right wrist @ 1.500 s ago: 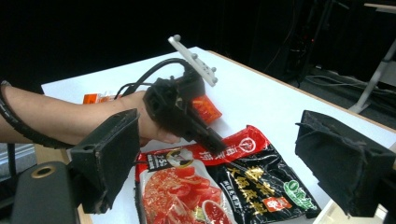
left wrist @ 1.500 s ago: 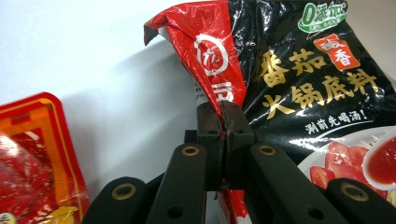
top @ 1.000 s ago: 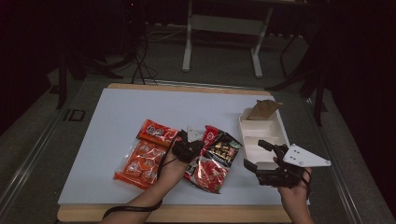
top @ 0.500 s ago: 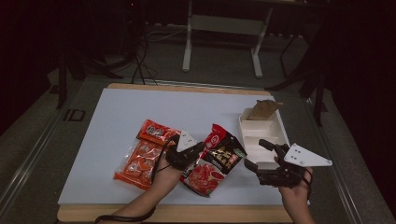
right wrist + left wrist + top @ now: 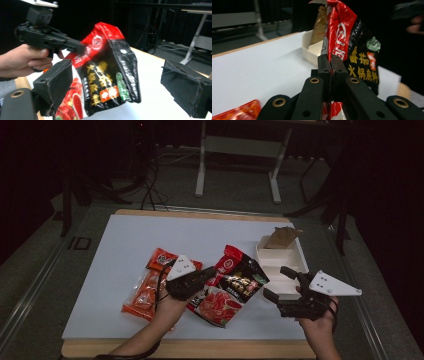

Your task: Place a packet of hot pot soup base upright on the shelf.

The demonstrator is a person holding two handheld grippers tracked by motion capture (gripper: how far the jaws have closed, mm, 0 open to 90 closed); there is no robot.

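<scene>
A red and black sauce packet [image 5: 235,285] hangs tilted above the white table, its lower end still near the surface. My left gripper [image 5: 212,276] is shut on the packet's left edge. In the left gripper view the jaws [image 5: 331,62] pinch the packet [image 5: 359,50] at its red seam. My right gripper [image 5: 275,282] stands open just right of the packet, over the table's front right. Its jaws have just been opening. In the right gripper view the packet [image 5: 110,67] shows beyond the wide jaws [image 5: 117,85], untouched, with the left gripper [image 5: 82,50] holding it.
An orange-red snack packet [image 5: 145,290] lies flat left of the left hand. A white compartment tray [image 5: 260,251] stands at the right, with a brown paper piece [image 5: 281,237] at its far end. The wooden front edge [image 5: 200,347] of the table runs below both hands.
The left gripper has lifted the red and black packet off the table, up and toward the right gripper. The right hand stayed put and its jaws spread a little wider.
</scene>
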